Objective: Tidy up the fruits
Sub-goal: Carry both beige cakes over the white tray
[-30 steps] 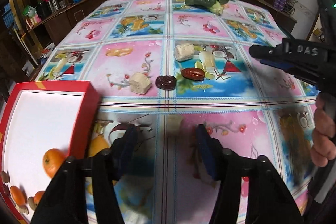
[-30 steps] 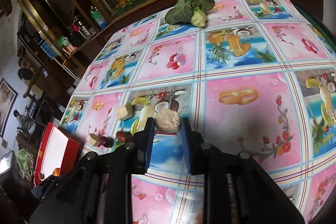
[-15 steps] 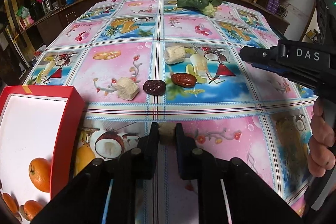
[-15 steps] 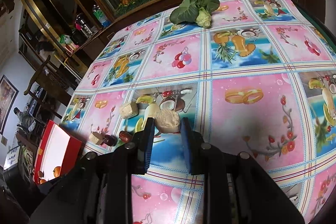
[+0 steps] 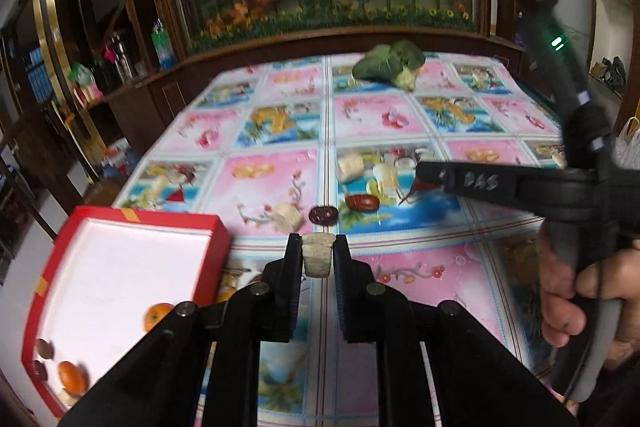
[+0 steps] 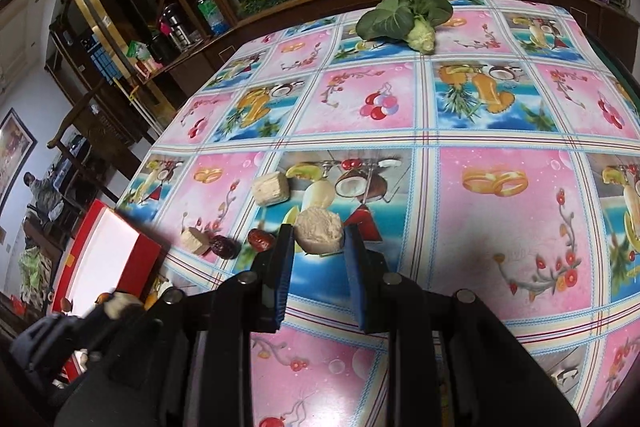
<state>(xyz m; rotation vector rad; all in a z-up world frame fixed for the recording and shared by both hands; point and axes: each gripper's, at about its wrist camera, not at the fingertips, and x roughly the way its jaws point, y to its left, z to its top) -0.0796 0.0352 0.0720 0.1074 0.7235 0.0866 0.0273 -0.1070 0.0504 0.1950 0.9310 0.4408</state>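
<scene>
Pale chunks (image 5: 318,259) (image 6: 320,230) clamped; dates (image 5: 362,202), chunks on tablecloth; oranges (image 5: 157,315) in box.

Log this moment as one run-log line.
left tool: shut on pale chunk, lifted | right tool: shut on beige chunk | red box: holds oranges

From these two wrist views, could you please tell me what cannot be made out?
- Red cardboard box: its near-left corner is cut by the left view's edge; in the right view the left claw covers its near end.
- Small dark pieces in that box: blurred, unidentifiable.
- Pale beige chunk in the left claw: its lower part is hidden between the fingers.
- Right claw grip on the round pale lump: contact unclear.
</scene>
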